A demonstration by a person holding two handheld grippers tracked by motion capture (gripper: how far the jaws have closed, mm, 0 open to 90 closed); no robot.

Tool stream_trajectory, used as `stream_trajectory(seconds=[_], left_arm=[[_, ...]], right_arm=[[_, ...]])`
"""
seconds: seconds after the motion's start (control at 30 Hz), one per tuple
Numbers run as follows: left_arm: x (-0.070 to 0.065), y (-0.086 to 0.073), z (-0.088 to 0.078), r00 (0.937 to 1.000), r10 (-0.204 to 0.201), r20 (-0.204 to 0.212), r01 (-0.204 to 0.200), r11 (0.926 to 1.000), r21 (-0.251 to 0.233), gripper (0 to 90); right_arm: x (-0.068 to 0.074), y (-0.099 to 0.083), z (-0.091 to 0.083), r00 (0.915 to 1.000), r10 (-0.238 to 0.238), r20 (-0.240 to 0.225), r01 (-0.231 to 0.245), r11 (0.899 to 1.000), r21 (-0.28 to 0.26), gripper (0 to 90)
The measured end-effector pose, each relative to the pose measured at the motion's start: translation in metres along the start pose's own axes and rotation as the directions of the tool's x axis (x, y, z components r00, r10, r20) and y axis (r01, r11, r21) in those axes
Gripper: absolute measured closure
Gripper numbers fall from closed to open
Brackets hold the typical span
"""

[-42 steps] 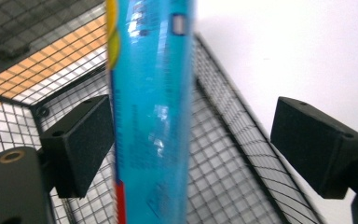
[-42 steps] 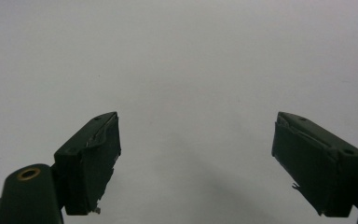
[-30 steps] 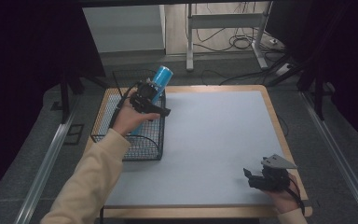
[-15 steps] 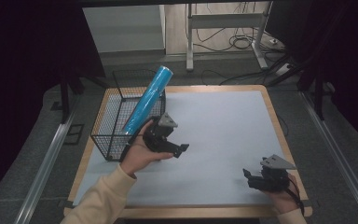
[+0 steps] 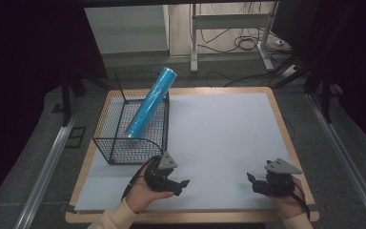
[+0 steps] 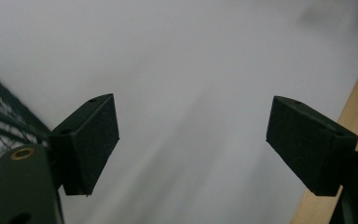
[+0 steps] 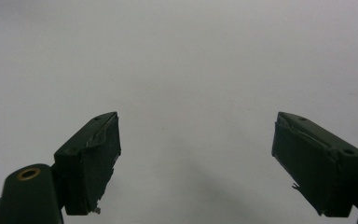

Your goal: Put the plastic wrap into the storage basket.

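Blue roll [image 5: 149, 104], the one such item, leans tilted in the single black wire basket [image 5: 119, 143] at the table's [image 5: 228, 129] left, its top poking past the rim. Just right of the basket, the left gripper [image 5: 180, 184] is spread wide, empty. Well apart, the right gripper [image 5: 251, 180] likewise gapes, holding nothing.

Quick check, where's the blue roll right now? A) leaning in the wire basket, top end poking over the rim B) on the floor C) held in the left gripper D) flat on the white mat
A: the blue roll stands tilted inside the wire basket, its upper end past the rim; both grippers are open and empty.
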State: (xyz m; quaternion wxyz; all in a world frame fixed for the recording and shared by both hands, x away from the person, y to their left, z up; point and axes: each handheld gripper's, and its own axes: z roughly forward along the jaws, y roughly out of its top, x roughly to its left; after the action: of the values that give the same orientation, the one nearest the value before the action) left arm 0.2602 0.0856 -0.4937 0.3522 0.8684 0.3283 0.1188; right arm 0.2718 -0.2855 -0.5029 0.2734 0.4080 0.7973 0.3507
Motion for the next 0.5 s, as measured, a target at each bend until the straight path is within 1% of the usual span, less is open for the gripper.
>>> stream_trajectory(seconds=[0.03,0.07,0.17,0.23,0.4,0.47,0.5], left_arm=[[0.0002,-0.0019,0.0008,0.9999,0.007,-0.007,-0.007,1.0,0.007,16.7],[0.0011,-0.0031,0.0008,0.9999,0.005,-0.013,-0.005,1.0,0.008,16.6],[0.0038,-0.0044,0.0002,0.9999,-0.01,-0.009,0.01,1.0,0.0,16.6],[0.0045,-0.0047,0.0003,0.9999,-0.011,-0.012,0.011,0.9999,-0.005,16.6],[0.0066,-0.0065,0.0024,0.9998,-0.018,-0.009,0.018,0.9998,0.002,16.6],[0.0082,-0.0072,0.0027,0.9995,-0.033,0.004,0.033,0.9995,0.0,16.6],[0.0087,-0.0072,0.0027,0.9993,-0.037,0.002,0.037,0.9993,-0.001,16.5]], right_arm=[[0.0,0.0,0.0008,1.0,-0.001,-0.002,0.001,1.0,0.001,15.8],[0.0002,0.0,0.0014,1.0,-0.001,-0.003,0.001,1.0,0.002,15.8],[0.001,0.0004,0.0019,1.0,0.0,-0.005,0.0,1.0,0.001,15.8],[0.0015,0.0009,0.0019,1.0,0.002,-0.006,-0.002,1.0,-0.003,15.8],[0.0021,0.0016,0.004,1.0,-0.003,-0.009,0.003,1.0,-0.004,15.7],[0.0021,0.0028,0.0041,0.9997,0.004,-0.023,-0.005,1.0,-0.01,15.5],[0.0022,0.0038,0.0037,0.9994,0.014,-0.032,-0.014,1.0,-0.016,15.4]])
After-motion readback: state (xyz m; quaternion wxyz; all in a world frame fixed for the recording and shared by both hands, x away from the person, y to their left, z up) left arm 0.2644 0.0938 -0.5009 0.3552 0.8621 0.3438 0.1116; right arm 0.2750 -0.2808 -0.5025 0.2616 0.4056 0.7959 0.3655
